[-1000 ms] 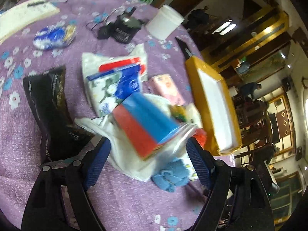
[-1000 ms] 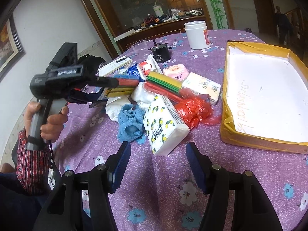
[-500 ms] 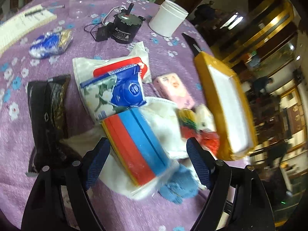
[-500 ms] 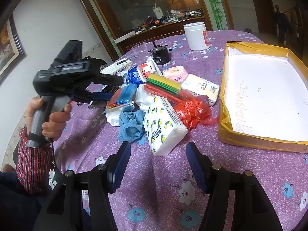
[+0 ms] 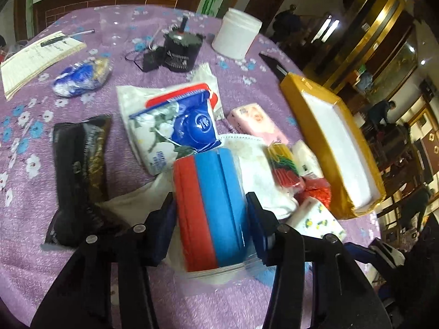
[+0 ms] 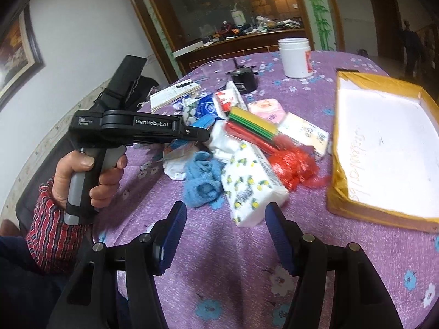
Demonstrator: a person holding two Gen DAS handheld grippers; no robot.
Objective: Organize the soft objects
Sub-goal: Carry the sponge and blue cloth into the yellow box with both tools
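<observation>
My left gripper [image 5: 210, 219] is shut on a clear pack of red and blue cloths [image 5: 211, 208], its pads against both sides, low over the purple table. The same gripper [image 6: 192, 134] shows in the right wrist view with the pack [image 6: 189, 137] at its tip. My right gripper [image 6: 225, 235] is open and empty, just in front of a lemon-print tissue pack [image 6: 251, 186] and a blue knitted cloth [image 6: 201, 182]. Around them lie a white cloth [image 5: 258, 170], a blue floral tissue pack [image 5: 170, 131], a pink tissue pack [image 5: 256, 122] and a red plastic bag [image 6: 295, 164].
A yellow-rimmed white tray [image 6: 354, 203] stands at the right. A black packet [image 5: 79, 170], a white jar [image 5: 236, 37], a black motor with cable [image 5: 181, 50], a notebook [image 5: 38, 57] and a blue wrapped bundle [image 5: 82, 75] lie on the flowered purple tablecloth [image 5: 24, 252].
My left gripper has closed on the red and blue cloth pack, which was lying loose between the open fingers. The right gripper has held still and open.
</observation>
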